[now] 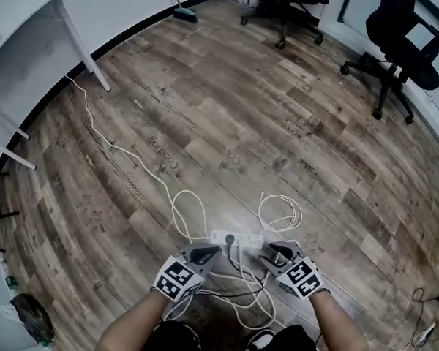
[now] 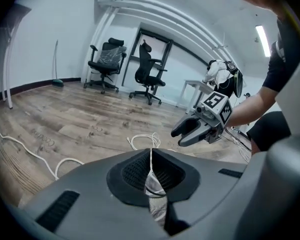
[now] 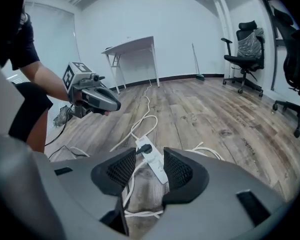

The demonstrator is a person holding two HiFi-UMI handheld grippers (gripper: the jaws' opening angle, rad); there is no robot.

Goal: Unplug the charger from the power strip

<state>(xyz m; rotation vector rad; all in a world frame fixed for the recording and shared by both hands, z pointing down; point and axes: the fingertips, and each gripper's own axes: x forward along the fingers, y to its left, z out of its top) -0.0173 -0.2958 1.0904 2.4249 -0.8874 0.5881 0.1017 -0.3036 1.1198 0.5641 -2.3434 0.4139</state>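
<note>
A white power strip [image 1: 249, 240] lies on the wooden floor just ahead of both grippers, with a black charger plug [image 1: 230, 238] seated near its left end. In the right gripper view the strip [image 3: 157, 168] and the plug [image 3: 145, 148] show through the gap of my right gripper [image 3: 150, 156], whose jaws stand open above them, touching nothing. My left gripper [image 2: 151, 156] has its pads pressed together with nothing held. In the head view it [image 1: 209, 253] hovers left of the strip, and the right gripper [image 1: 275, 250] hovers right of it.
White cable loops [image 1: 281, 212] lie beyond the strip, and a long white cord [image 1: 124, 152] runs to a white desk [image 1: 29, 42] at the far left. Black cables [image 1: 227, 292] lie by my knees. Office chairs [image 1: 399, 46] stand at the far right, a broom [image 1: 181, 9] by the wall.
</note>
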